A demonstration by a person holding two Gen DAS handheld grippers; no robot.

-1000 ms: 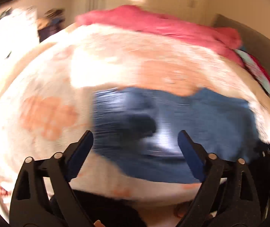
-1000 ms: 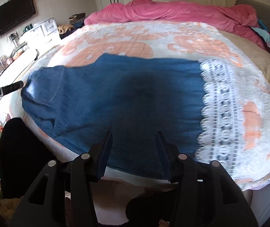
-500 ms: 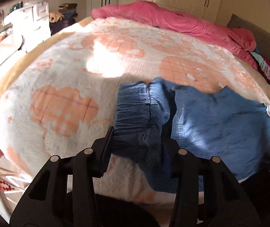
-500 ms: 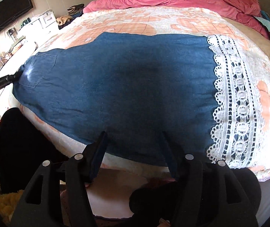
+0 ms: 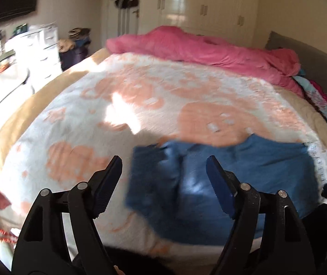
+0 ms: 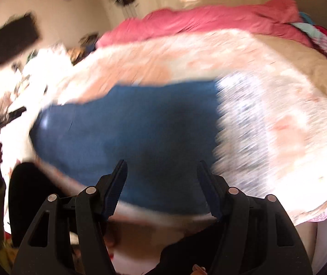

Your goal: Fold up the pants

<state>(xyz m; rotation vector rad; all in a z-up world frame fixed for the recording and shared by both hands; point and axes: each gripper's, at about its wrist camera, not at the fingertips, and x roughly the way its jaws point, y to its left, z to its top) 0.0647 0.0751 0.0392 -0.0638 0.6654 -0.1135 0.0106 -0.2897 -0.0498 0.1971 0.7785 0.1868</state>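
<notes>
Blue denim pants [image 5: 220, 178] with a white lace hem [image 6: 243, 119] lie flat near the front edge of the bed. In the left wrist view the waist end is bunched into a darker fold [image 5: 152, 178] on the left. My left gripper [image 5: 164, 183] is open and empty, held above and in front of that waist end. In the right wrist view the pants [image 6: 140, 133] spread across the middle. My right gripper [image 6: 161, 183] is open and empty, above the near edge of the pants. Both views are blurred.
The bed has a white and peach blanket [image 5: 140, 96] and a pink duvet [image 5: 209, 50] heaped at the far side. White drawers [image 5: 39, 45] and a wall TV [image 6: 12, 39] stand to the left. Wardrobes [image 5: 209, 4] line the back wall. Colourful clothes [image 5: 319, 96] lie at the right.
My left gripper has opened, letting go of the waist end, and pulled back. My right gripper has opened wider and lifted away from the pants, which now look smaller.
</notes>
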